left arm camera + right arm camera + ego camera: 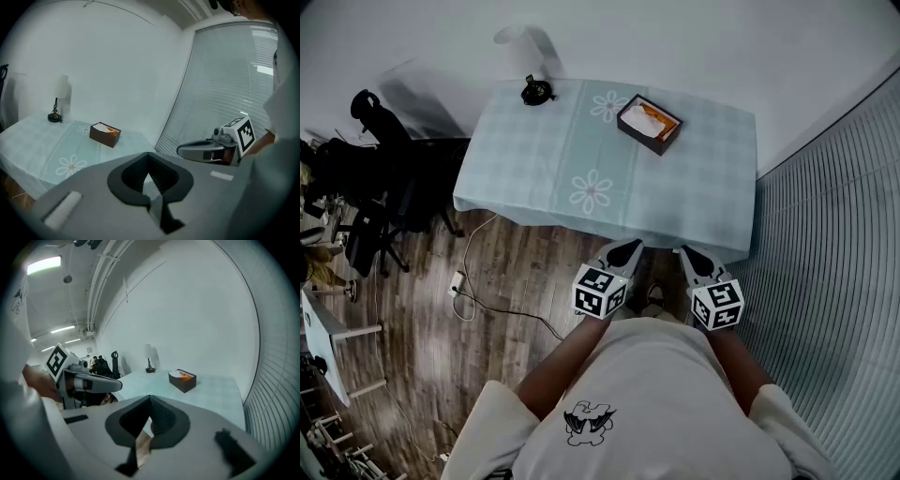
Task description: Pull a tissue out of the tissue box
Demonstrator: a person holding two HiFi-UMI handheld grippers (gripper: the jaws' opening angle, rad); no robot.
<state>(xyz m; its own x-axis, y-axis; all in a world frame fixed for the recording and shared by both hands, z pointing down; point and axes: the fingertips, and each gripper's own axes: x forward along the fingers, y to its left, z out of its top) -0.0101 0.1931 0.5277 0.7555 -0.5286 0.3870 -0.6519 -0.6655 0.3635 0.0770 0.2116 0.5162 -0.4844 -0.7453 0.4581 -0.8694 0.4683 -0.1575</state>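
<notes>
Tissue box (649, 125) on far half of tabletop (534, 178), well ahead of me, between my two grippers' lines. Long axis diagonal, far-left to near-right; white tissue (635, 116) pokes up at far-left end. My left gripper (623, 249) and right gripper (694, 255) short of near edge, fingers (157, 183) pressed together, empty. Neither clearly nearer.

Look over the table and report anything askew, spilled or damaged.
Only the tissue box stands out: it sits skewed to the edges of the table, toward the far right. A white tissue pokes from its top. Nothing is spilled and no damage shows.
</notes>
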